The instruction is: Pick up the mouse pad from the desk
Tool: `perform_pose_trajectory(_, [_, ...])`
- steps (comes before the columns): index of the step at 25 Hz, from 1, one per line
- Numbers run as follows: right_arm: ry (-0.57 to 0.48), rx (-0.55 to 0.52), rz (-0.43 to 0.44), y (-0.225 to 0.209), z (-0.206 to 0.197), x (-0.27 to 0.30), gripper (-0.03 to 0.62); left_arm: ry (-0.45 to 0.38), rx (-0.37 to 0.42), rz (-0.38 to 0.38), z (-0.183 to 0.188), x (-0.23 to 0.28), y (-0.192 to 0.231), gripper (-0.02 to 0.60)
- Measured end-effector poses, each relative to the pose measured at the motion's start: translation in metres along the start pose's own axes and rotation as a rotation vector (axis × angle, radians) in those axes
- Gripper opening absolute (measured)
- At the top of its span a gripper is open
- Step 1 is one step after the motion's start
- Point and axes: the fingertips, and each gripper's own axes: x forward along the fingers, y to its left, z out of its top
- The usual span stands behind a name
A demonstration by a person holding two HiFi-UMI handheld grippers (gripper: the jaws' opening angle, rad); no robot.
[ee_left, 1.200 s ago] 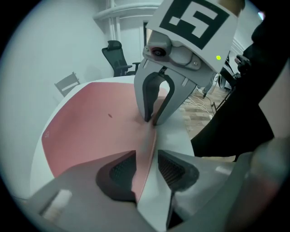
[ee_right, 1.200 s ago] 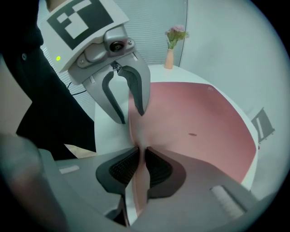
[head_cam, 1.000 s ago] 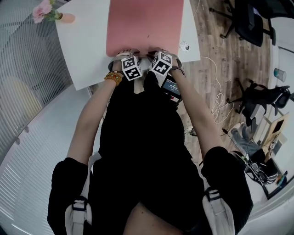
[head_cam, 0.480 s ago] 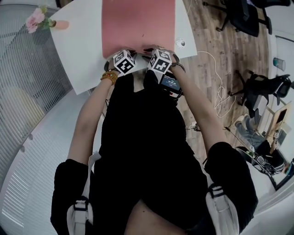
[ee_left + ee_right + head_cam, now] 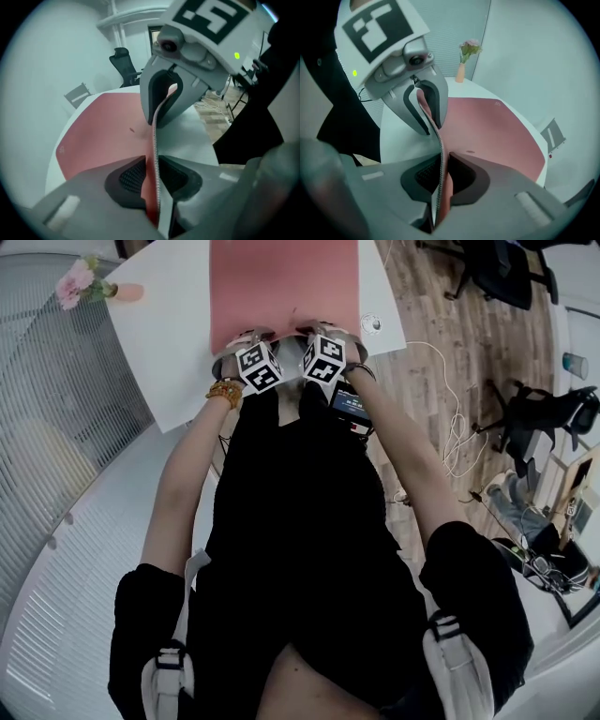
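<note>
Finding: my left gripper (image 5: 153,174) pinches the near edge of the mouse pad (image 5: 281,287). My right gripper (image 5: 440,174), whose jaws have just been closing, is clamped on the same edge just beside it. The rest of the pad lies on the white desk (image 5: 159,352).

Risk: both grips sit close together on a thin hem, so the limp sheet may sag, drag or slip free.

Surroundings: a flower vase (image 5: 94,285) stands at the desk's far left corner. Office chairs (image 5: 497,277) stand on the wood floor (image 5: 441,371).

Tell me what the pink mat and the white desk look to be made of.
Mouse pad: a thin, flexible sheet, perhaps faux leather. It is matte pink, and its stitched-looking edge bends upward without creasing.
Desk: a hard, smooth white top, probably laminate or painted board. The look cannot settle which.
</note>
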Motion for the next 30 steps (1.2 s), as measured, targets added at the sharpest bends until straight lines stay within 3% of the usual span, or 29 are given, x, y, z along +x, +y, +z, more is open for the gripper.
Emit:
perform_pose_trajectory(4, [0.007, 0.012, 0.001, -0.004, -0.009, -0.003, 0.087, -0.026, -0.057, 0.09, -0.005, 0.002, 0.02, 0.056])
perform_pose_trajectory(6, [0.063, 0.012, -0.032, -0.013, -0.026, 0.001, 0.178, -0.063, -0.026, 0.121, 0.002, -0.005, 0.023, 0.03])
perform_pose_trajectory(9, [0.145, -0.021, -0.063, -0.02, -0.056, 0.004, 0.155, -0.087, -0.006, 0.104, 0.003, -0.007, 0.018, 0.032])
perform_pose_trajectory(10, [0.149, -0.04, -0.062, -0.019, -0.059, 0.003, 0.082, -0.075, -0.004, 0.081, 0.0, -0.004, 0.015, 0.042])
perform_pose_trajectory(12, [0.14, -0.054, -0.065, -0.018, -0.061, 0.0, 0.055, -0.031, 0.01, 0.041, -0.008, 0.002, 0.01, 0.06])
perform_pose_trajectory(15, [0.138, 0.003, -0.04, -0.016, -0.062, 0.003, 0.061, 0.013, -0.012, 0.005, -0.022, 0.012, 0.006, 0.069])
perform_pose_trajectory(25, [0.095, 0.229, 0.044, -0.014, -0.06, 0.005, 0.064, 0.027, -0.181, -0.061, -0.023, 0.006, 0.007, 0.038])
perform_pose_trajectory(30, [0.1, 0.249, 0.07, -0.008, -0.062, 0.002, 0.064, 0.02, -0.193, -0.056, -0.025, 0.005, -0.001, 0.038])
